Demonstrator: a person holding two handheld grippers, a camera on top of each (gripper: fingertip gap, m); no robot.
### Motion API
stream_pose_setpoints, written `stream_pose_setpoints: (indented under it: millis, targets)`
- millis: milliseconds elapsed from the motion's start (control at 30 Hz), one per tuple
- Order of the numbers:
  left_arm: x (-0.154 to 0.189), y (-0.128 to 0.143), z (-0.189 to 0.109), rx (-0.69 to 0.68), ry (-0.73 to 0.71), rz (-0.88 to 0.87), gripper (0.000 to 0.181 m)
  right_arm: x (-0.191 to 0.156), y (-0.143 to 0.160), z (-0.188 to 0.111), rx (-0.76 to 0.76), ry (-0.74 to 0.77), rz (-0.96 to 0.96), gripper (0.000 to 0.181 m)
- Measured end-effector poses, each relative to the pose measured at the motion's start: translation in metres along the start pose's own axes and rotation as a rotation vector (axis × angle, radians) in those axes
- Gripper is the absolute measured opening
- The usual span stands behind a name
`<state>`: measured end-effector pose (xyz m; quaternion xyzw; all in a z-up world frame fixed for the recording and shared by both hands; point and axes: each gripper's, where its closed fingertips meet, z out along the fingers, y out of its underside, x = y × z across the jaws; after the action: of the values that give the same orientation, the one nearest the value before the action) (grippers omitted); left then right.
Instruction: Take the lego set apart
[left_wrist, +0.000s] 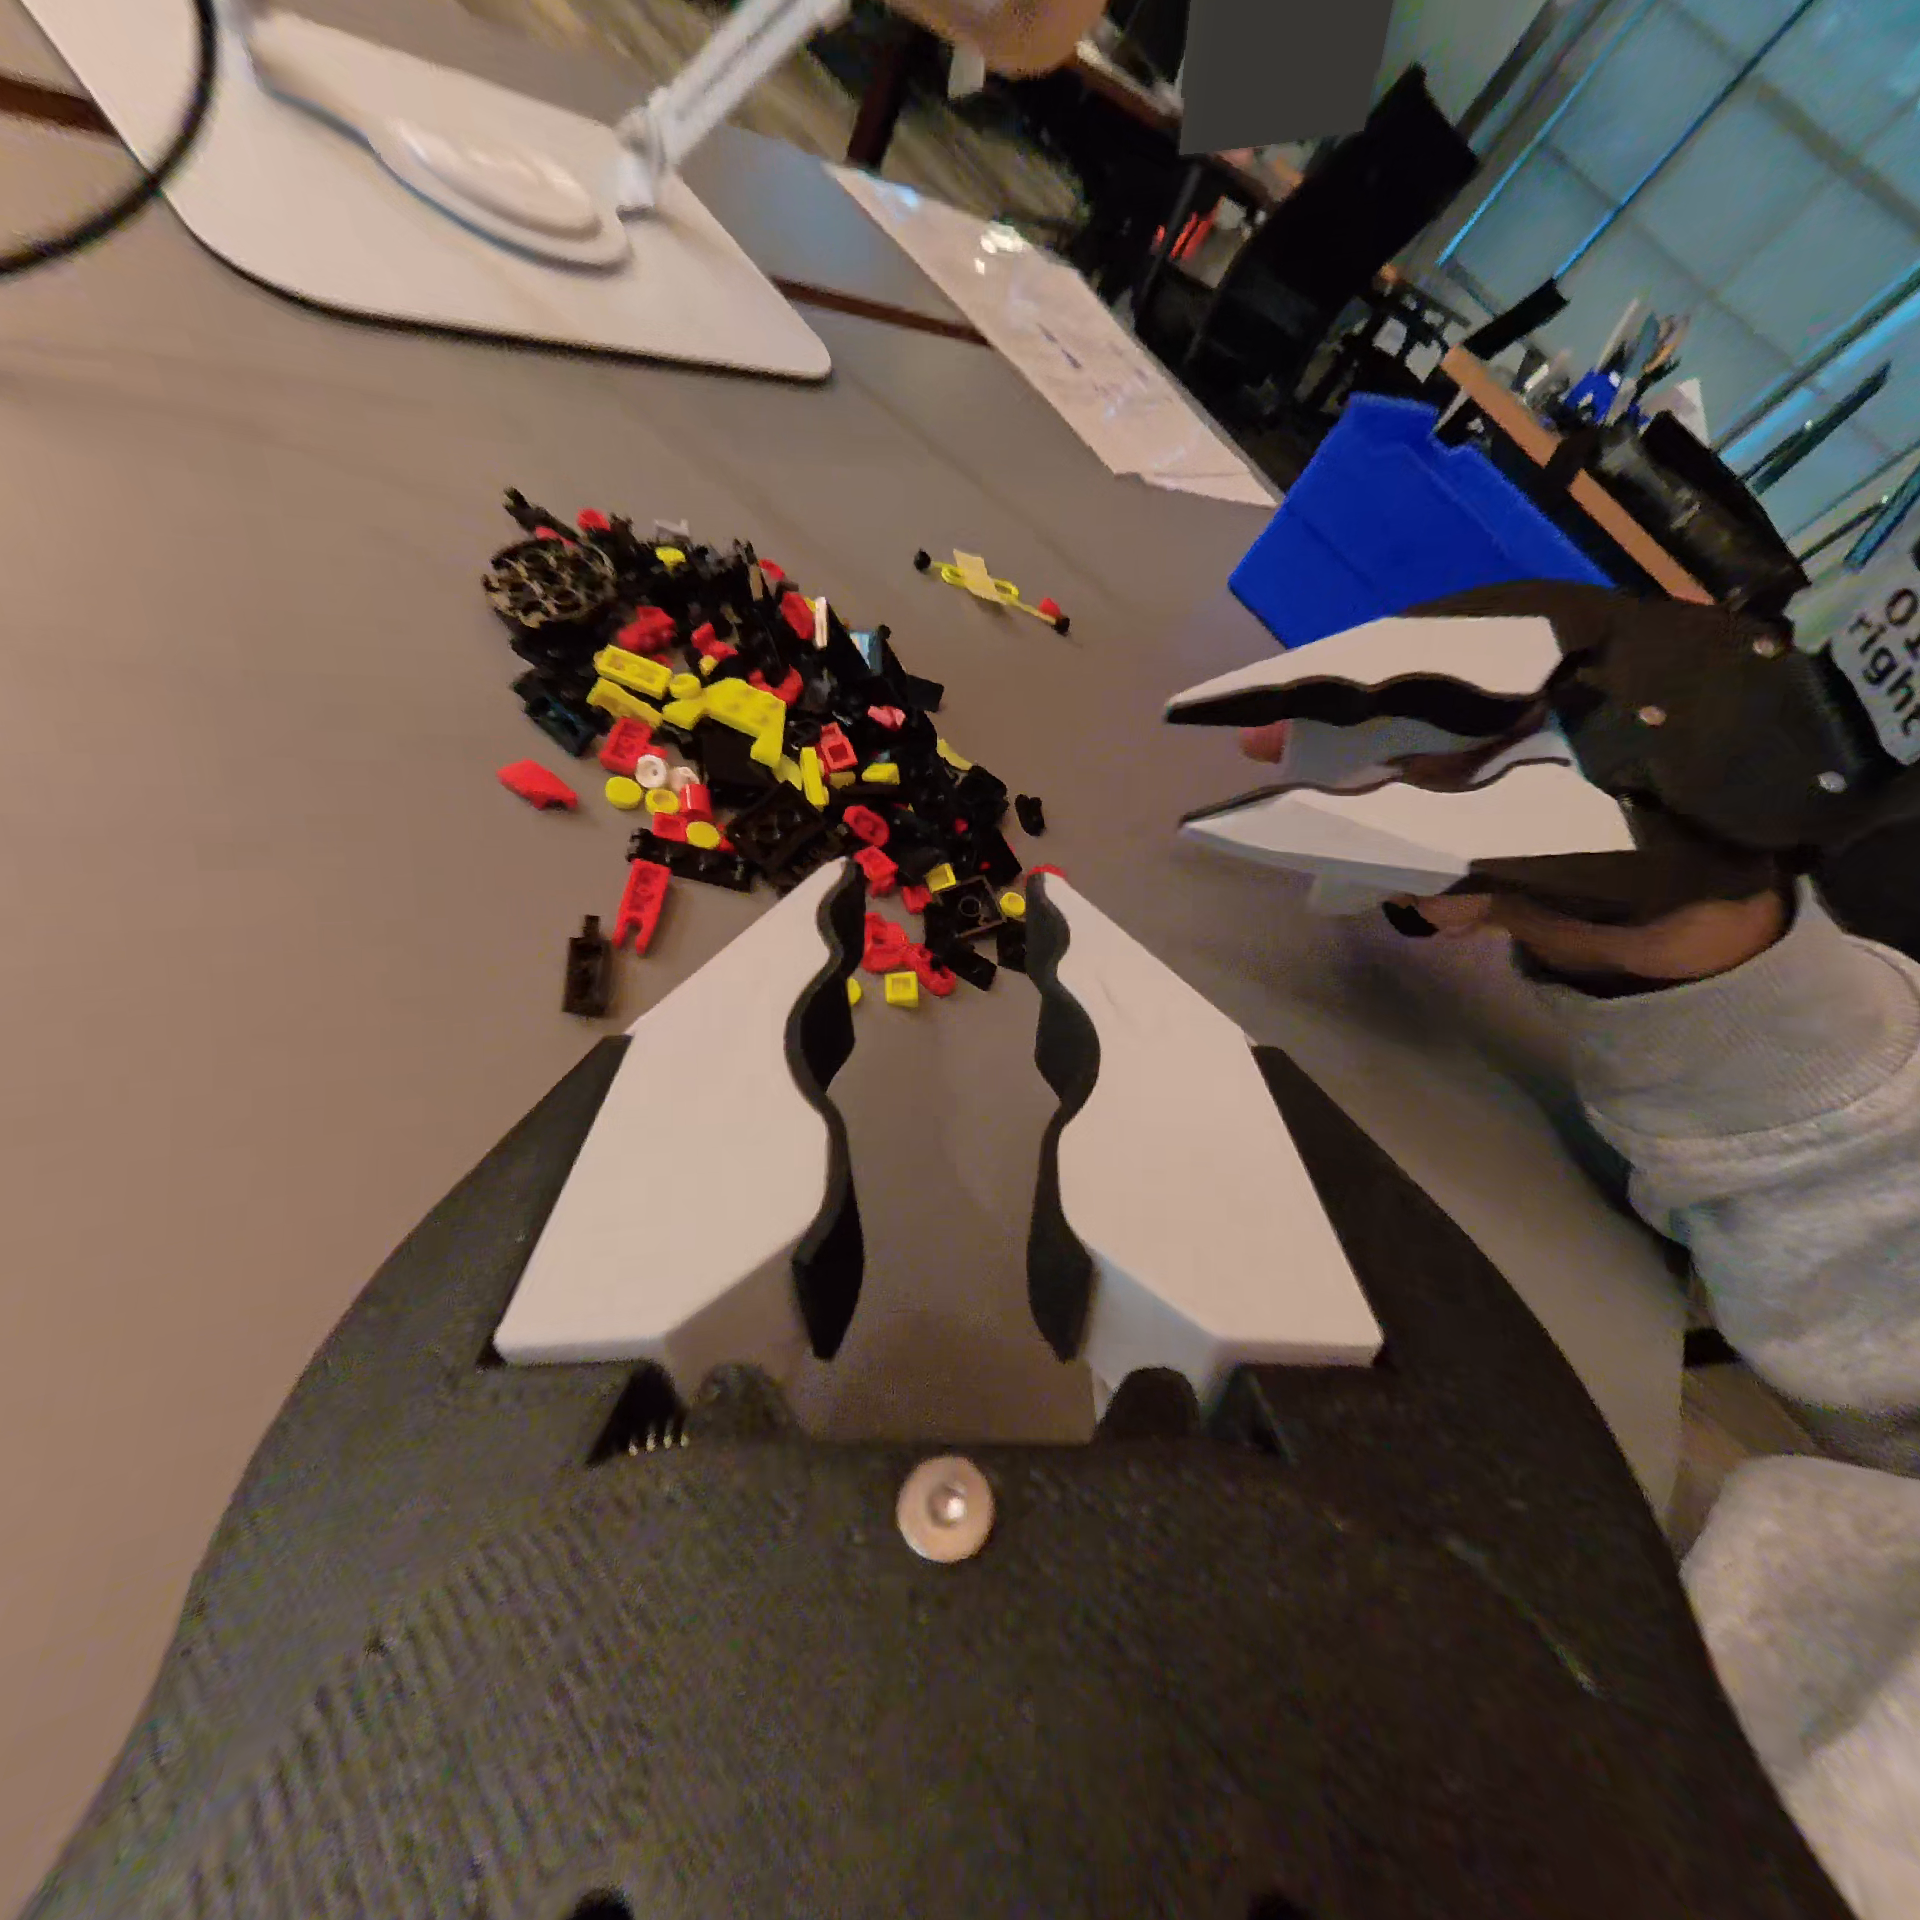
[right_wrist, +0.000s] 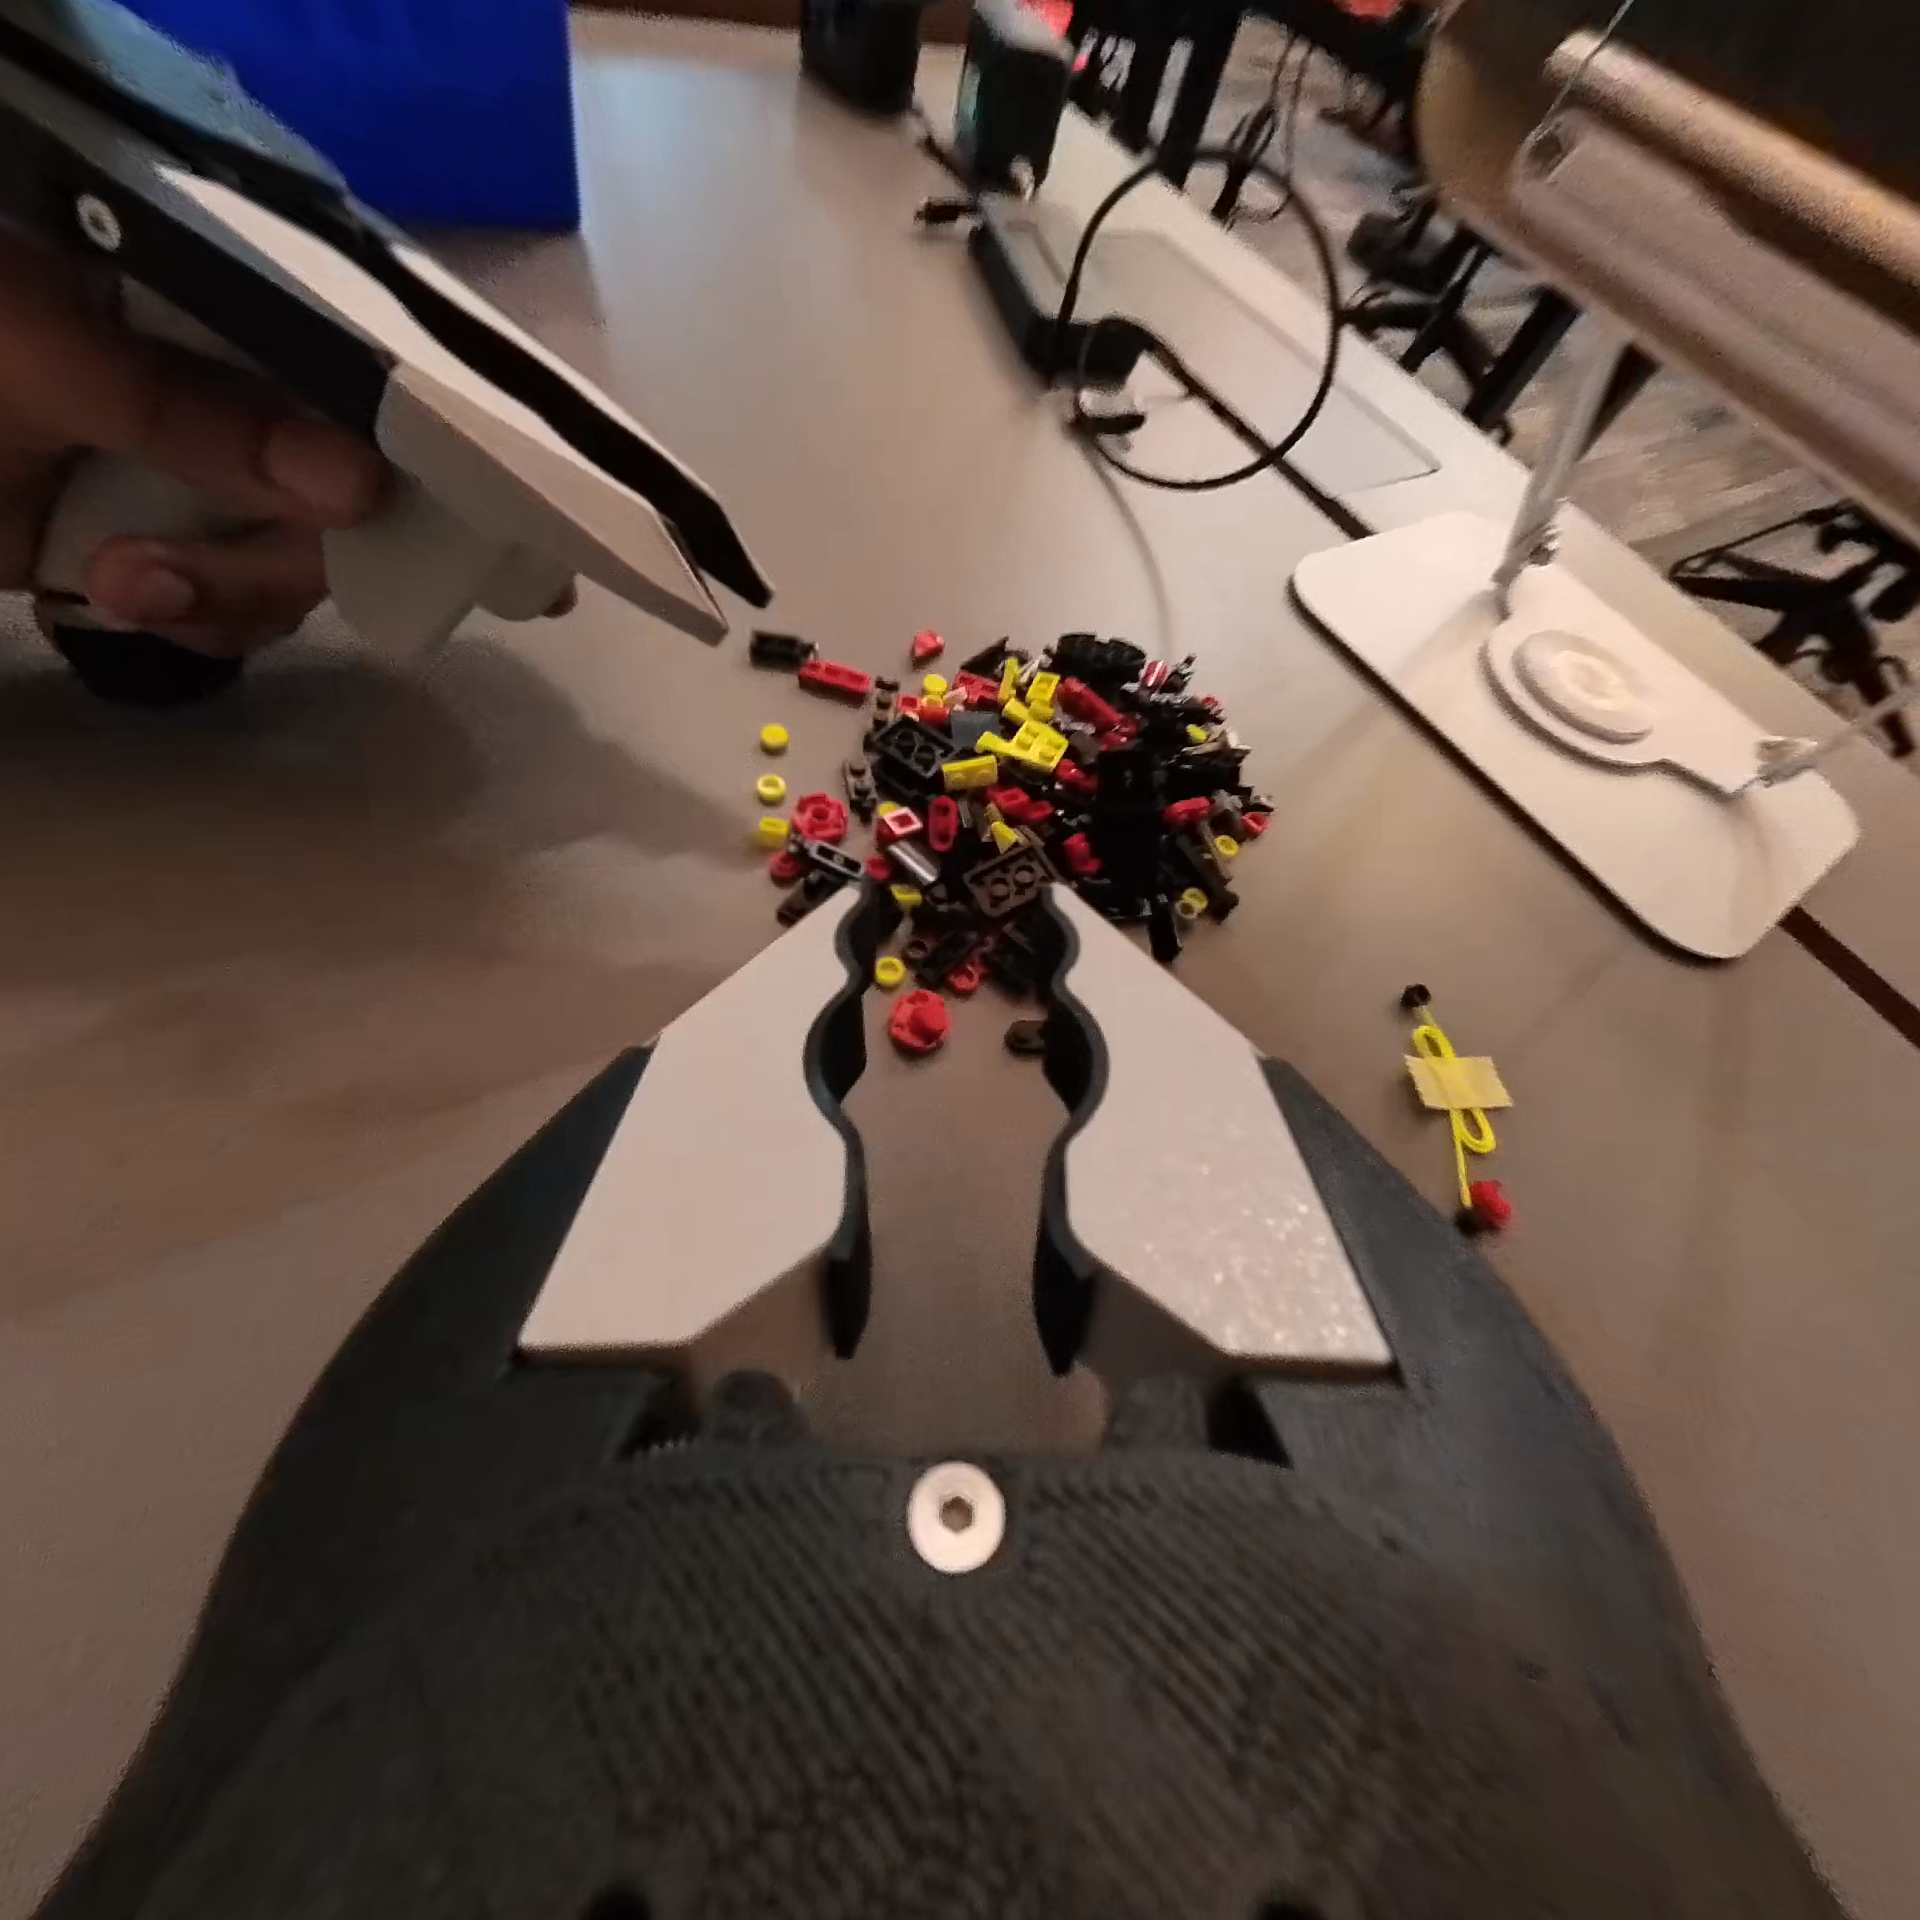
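Observation:
A pile of loose black, red and yellow lego pieces (left_wrist: 748, 727) lies on the grey table; it also shows in the right wrist view (right_wrist: 1049, 790). A yellow string piece with black and red ends (left_wrist: 987, 587) lies apart from the pile, also seen in the right wrist view (right_wrist: 1455, 1112). My left gripper (left_wrist: 940, 883) is open and empty, its tips at the pile's near edge. My right gripper (right_wrist: 951, 904) is open and empty, above the pile's near side. The right gripper also shows in the left wrist view (left_wrist: 1179, 764), and the left one in the right wrist view (right_wrist: 743, 613).
A white lamp base (left_wrist: 468, 208) stands on the table behind the pile, also in the right wrist view (right_wrist: 1579, 727). A blue bin (left_wrist: 1392, 520) sits at the table's far right. Black cables (right_wrist: 1226, 343) and a paper sheet (left_wrist: 1060, 332) lie farther back.

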<state>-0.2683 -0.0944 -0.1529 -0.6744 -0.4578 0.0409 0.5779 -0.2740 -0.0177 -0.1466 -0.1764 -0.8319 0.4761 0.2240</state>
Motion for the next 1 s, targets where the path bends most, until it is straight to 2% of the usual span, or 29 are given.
stream_pose_setpoints:
  millis: [33, 133, 300, 367, 533, 633, 867, 1000]
  targets:
    - [0.000, -0.003, -0.006, 0.031, 0.000, 0.011, 0.031, -0.001, -0.003, -0.008, 0.023, 0.018, 0.015, 0.028]
    - [0.000, -0.012, -0.022, 0.159, -0.004, 0.049, 0.032, -0.013, -0.003, -0.030, 0.081, 0.072, 0.067, 0.029]
    - [0.014, -0.026, -0.044, 0.339, 0.085, 0.001, 0.033, -0.030, 0.002, -0.066, 0.241, 0.204, 0.150, 0.023]
    - [0.017, -0.025, -0.044, 0.338, 0.082, 0.006, 0.034, -0.028, -0.003, -0.080, 0.313, 0.254, 0.167, 0.018]
    - [0.033, -0.012, -0.033, 0.257, 0.048, 0.122, 0.041, -0.022, 0.000, -0.081, 0.325, 0.184, 0.288, 0.025]
    - [0.041, -0.009, -0.030, 0.258, 0.029, 0.179, 0.044, -0.024, 0.000, -0.079, 0.327, 0.124, 0.325, 0.020]
    - [0.048, -0.009, -0.030, 0.288, 0.065, 0.164, 0.043, -0.035, -0.001, -0.074, 0.300, 0.117, 0.239, 0.018]
    - [0.053, -0.006, -0.027, 0.261, 0.071, 0.198, 0.043, -0.041, 0.000, -0.070, 0.272, 0.106, 0.198, 0.016]
